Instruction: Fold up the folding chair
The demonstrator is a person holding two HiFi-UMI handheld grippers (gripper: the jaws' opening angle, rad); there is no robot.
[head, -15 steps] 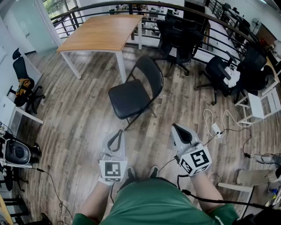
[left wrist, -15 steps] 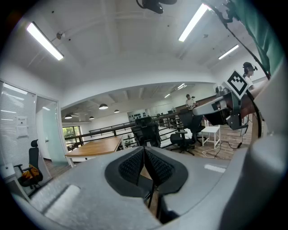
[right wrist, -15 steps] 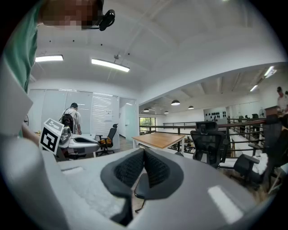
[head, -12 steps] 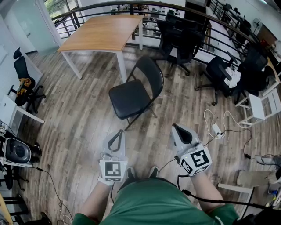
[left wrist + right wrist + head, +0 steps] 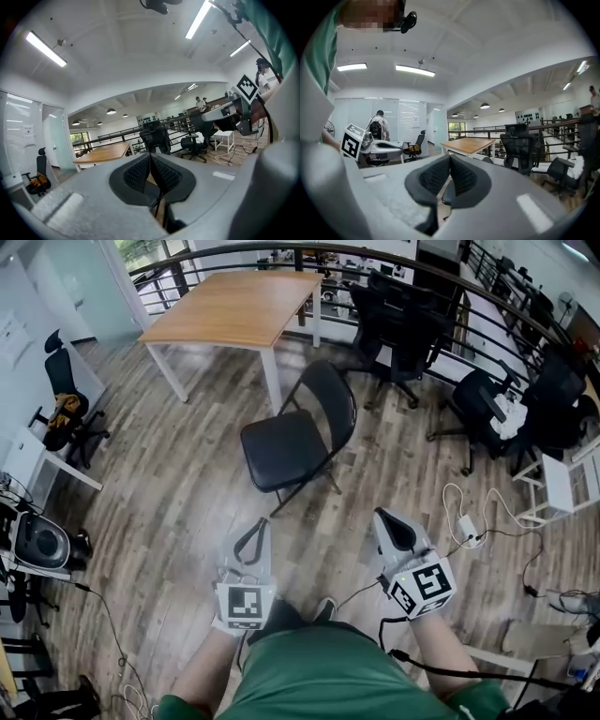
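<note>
Folding chair (image 5: 295,442) stands fully open on wood floor (image 5: 178,502) (untouched); left gripper (image 5: 251,538) and right gripper (image 5: 394,529) closed, empty, well short of it

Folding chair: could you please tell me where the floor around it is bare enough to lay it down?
Bare floor lies between the folding chair, the left gripper and the right gripper, and left of it toward the white desk. Behind it the wooden table and office chairs crowd in; cables trail at right.

Green shirt (image 5: 314,671), grey left hand-held gripper (image 5: 257,524), right hand-held gripper (image 5: 385,517), black-white marker cubes (image 5: 246,606)
</note>
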